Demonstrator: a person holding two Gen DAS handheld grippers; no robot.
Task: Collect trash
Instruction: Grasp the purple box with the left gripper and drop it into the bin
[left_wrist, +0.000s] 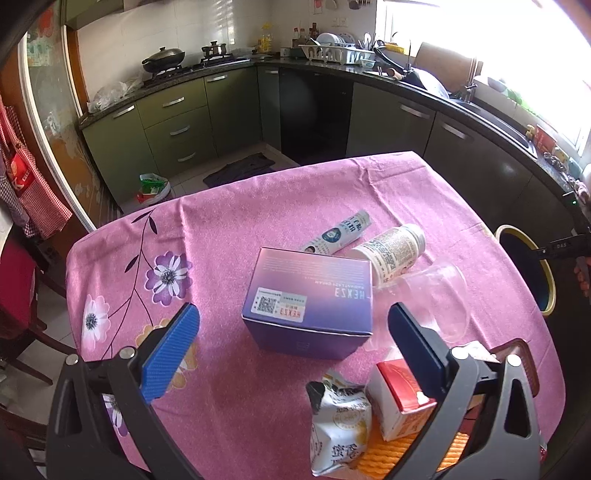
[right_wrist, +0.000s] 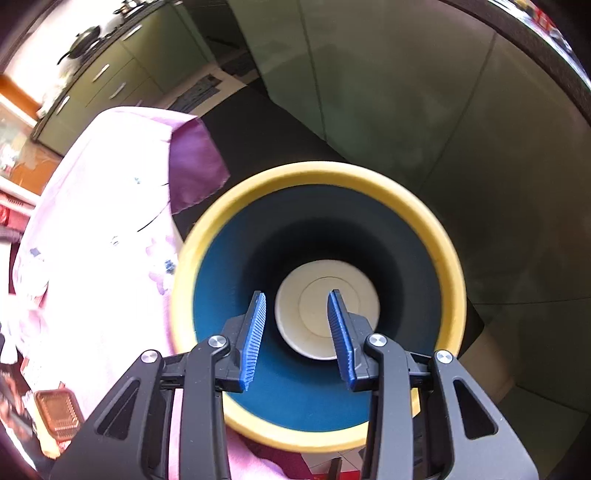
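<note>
1. The counter (left_wrist: 229, 229) in its pink cloth carries the trash.
2. The yellow-rimmed bin (right_wrist: 448, 258) stands beside it, a white cup (right_wrist: 295, 314) at its bottom.
3. The purple box (left_wrist: 306, 302) lies mid-counter.
4. The left claw (left_wrist: 291, 334) is spread wide, empty.
5. The right claw (right_wrist: 297, 321) hangs spread over the bin, empty.

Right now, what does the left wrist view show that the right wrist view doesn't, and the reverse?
Left wrist only: the trash on the table, a purple box, two white bottles, a clear plastic cup, a snack bag and a red carton. Right wrist only: the bin's inside, with a white cup at the bottom. Both: the yellow-rimmed bin and pink tablecloth.
</note>
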